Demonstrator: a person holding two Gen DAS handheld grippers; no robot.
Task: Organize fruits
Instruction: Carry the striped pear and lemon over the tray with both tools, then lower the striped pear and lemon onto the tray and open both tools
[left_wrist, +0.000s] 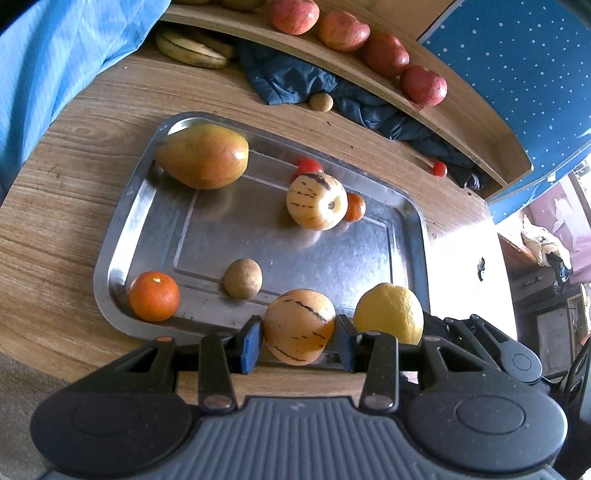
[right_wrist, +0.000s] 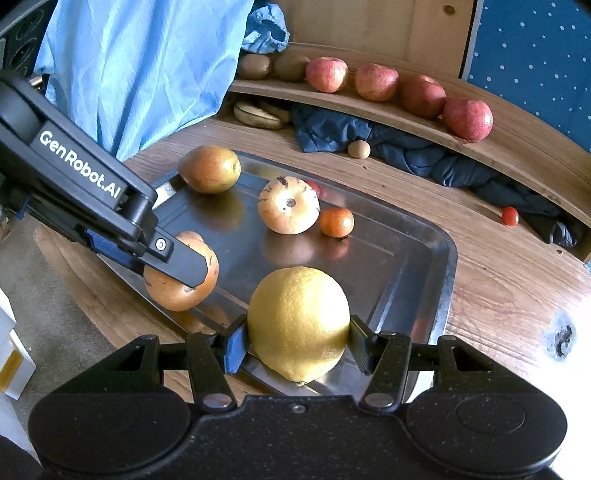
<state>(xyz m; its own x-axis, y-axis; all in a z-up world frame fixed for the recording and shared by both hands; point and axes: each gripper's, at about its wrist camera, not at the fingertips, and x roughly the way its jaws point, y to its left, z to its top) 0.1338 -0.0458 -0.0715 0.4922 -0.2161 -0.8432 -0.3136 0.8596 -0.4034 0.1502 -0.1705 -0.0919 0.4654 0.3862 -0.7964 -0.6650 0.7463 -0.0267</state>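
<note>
With the left gripper (left_wrist: 299, 332) closed on a striped melon (left_wrist: 299, 325) and the right gripper (right_wrist: 297, 345) closed on a lemon (right_wrist: 298, 321) at the tray (right_wrist: 424, 266) near edge, both likely firm, smooth and roll-prone, grip across the widest part.

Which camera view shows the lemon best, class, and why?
The right wrist view: the lemon sits whole and central between the right gripper jaws, on the metal tray. The left wrist view shows it only at the lower right, partly hidden behind gripper parts.

Lemon (right_wrist: 298, 325) on tray (right_wrist: 413, 266), seemingly
</note>
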